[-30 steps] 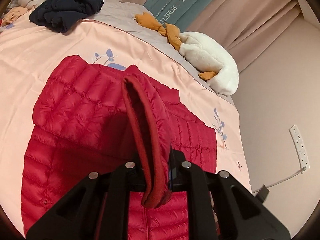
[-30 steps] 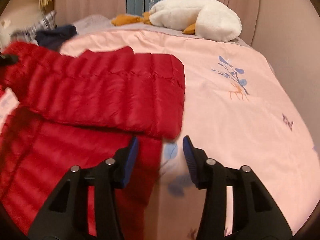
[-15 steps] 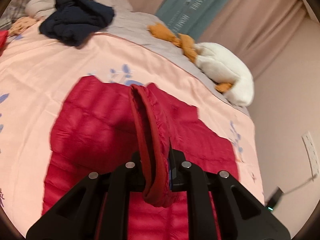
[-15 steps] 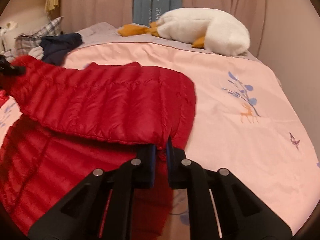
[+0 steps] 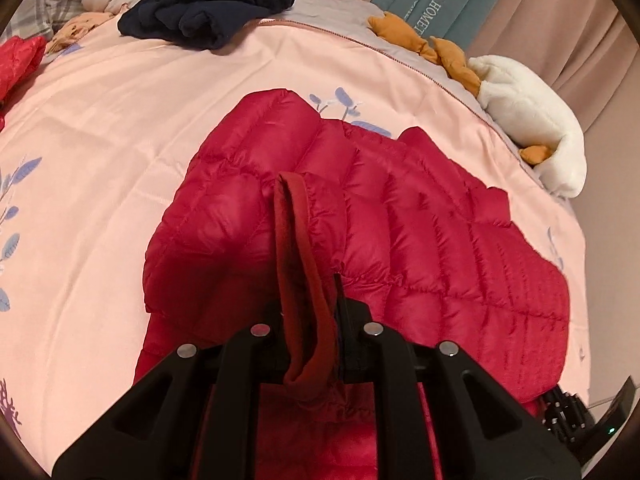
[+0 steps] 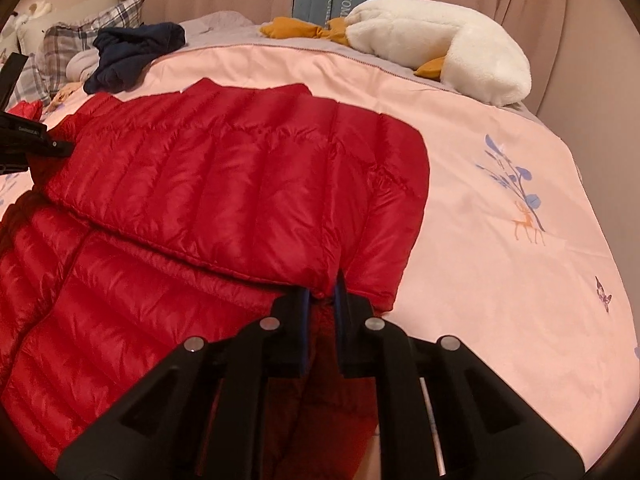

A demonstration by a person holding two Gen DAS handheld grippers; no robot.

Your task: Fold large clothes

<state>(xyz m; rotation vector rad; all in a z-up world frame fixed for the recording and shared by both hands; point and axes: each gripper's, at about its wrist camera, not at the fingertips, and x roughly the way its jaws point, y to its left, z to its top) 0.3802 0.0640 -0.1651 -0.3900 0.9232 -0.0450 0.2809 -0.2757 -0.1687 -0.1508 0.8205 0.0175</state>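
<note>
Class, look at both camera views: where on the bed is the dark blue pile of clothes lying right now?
The dark blue clothes lie at the far left of the bed, beyond the red jacket, beside the checked pillow.

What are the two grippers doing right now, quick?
Left hand-held gripper: closed, holding the dark red cuff of the red jacket.
Right hand-held gripper: closed, pinching a folded edge of the red jacket.
</note>
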